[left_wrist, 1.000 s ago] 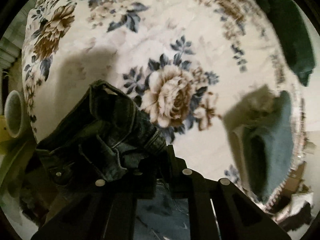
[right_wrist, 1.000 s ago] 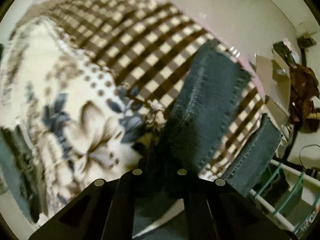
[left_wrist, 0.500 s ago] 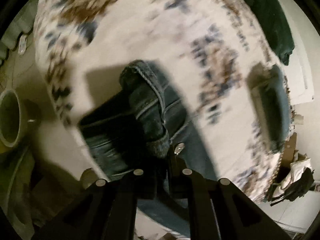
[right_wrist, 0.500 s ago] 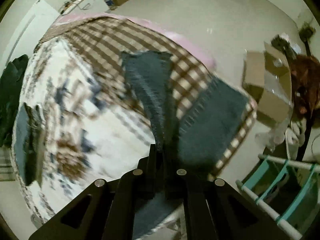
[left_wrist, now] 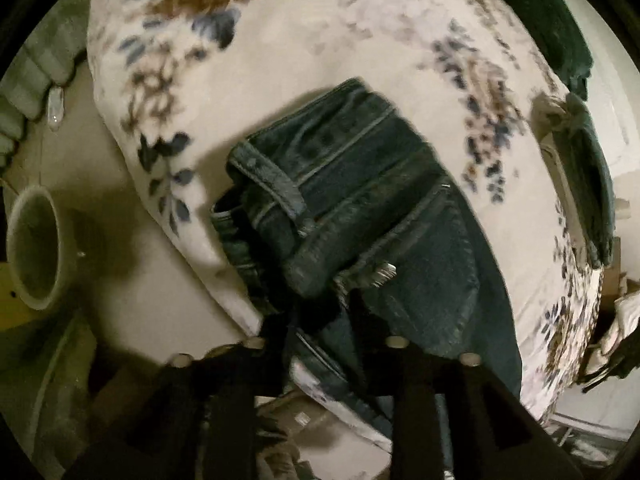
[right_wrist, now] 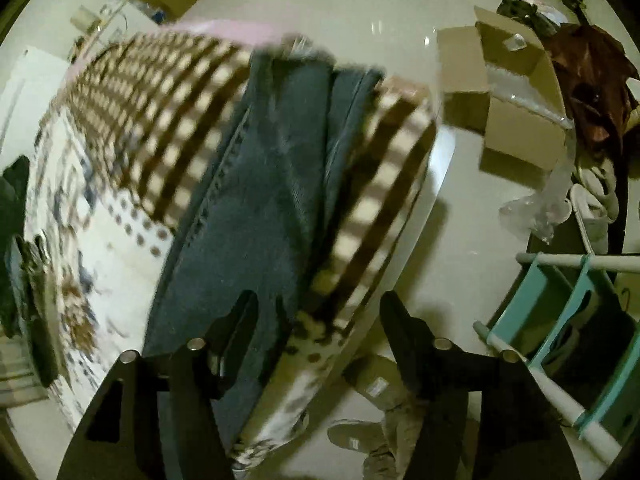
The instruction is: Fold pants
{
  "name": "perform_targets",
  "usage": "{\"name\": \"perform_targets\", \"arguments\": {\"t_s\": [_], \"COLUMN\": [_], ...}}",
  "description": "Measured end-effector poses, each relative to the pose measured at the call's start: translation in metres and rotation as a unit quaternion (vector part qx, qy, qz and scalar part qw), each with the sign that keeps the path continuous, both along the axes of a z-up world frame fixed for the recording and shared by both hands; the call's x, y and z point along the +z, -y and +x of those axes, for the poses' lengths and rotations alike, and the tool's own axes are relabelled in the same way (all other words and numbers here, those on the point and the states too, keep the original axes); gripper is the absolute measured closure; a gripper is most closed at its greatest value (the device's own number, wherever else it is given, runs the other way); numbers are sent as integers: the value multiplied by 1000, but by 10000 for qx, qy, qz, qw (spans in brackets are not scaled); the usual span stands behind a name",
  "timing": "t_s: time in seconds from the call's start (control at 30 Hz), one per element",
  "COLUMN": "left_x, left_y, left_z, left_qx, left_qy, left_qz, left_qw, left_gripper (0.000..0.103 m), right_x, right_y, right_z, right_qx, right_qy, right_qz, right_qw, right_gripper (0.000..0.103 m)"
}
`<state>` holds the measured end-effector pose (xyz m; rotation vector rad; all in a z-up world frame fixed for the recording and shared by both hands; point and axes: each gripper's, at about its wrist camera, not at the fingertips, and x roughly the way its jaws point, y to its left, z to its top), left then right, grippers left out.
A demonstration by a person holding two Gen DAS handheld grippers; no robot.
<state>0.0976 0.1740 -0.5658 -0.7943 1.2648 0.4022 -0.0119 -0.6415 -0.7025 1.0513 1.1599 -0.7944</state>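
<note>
The bed (left_wrist: pixel 280 40), under a floral blanket (left_wrist: pixel 420 12) with a checked cover (right_wrist: pixel 160 92) at its far end, fills a cluttered room with a cardboard box (right_wrist: pixel 516 128) and a teal rack (right_wrist: pixel 560 300) on the floor. The pants (left_wrist: pixel 380 200), dark jeans, lie along the bed's near edge: the waistband end sits bunched under the left gripper (left_wrist: pixel 320 320), and the legs (right_wrist: pixel 256 208) stretch over the checked cover towards the foot of the bed, below the right gripper (right_wrist: pixel 316 312). This looks like the laying-out step, the pants set down lengthwise with one leg over the other, just as both grippers let go. The left gripper's jaws have just been opening and stand narrowly apart, with denim between them but, as far as I can tell, no longer pinched. The right gripper's jaws have also just been opening and stand wide, its left finger over the denim and its right finger past the bed's edge, holding nothing. A second ago both were clamped on the denim and carried it in the air, the waistband hanging crumpled and the legs dangling over the checks; now the cloth rests on the bed. Next, I judge, the waistband wants smoothing, then a fresh grip on the hems to bring them up to the waist, without dragging the pants off the edge.
</note>
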Motion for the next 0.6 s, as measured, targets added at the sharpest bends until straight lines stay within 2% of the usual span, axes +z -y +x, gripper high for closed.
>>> {"name": "perform_targets", "arguments": {"t_s": [0.07,0.1,0.13,0.17,0.23,0.37,0.5,0.57,0.6], "left_x": [18,28,35,42,50,41,25,17,13], "left_y": [13,25,32,42,70,113,161,183,191], "left_z": [-3,-2,0,2,13,39,63,71,73], "left_qx": [-100,-184,-241,-320,-674,-1164,-1596,-1804,-1873], "left_qy": [174,281,355,461,647,602,561,531,515], "left_qz": [215,370,468,576,799,760,754,769,724], "left_qw": [9996,9988,9980,9968,9924,9885,9827,9791,9783], "left_gripper": [52,37,30,27,14,14,14,14,14], "right_x": [13,20,29,32,35,22,-9,-13,-11], "right_y": [11,17,24,30,44,69,86,90,92], "right_z": [-5,-4,-1,3,15,59,98,110,116], "right_qx": [4,16,18,21,54,234,442,587,651], "right_qy": [102,130,161,198,221,34,-587,-808,-977], "right_qz": [-136,-206,-289,-331,-393,-442,-392,-529,-626], "right_qw": [9999,9997,9994,9993,9990,9987,9965,9936,9911], "right_gripper": [37,37,37,37,37,37,39,80,95]}}
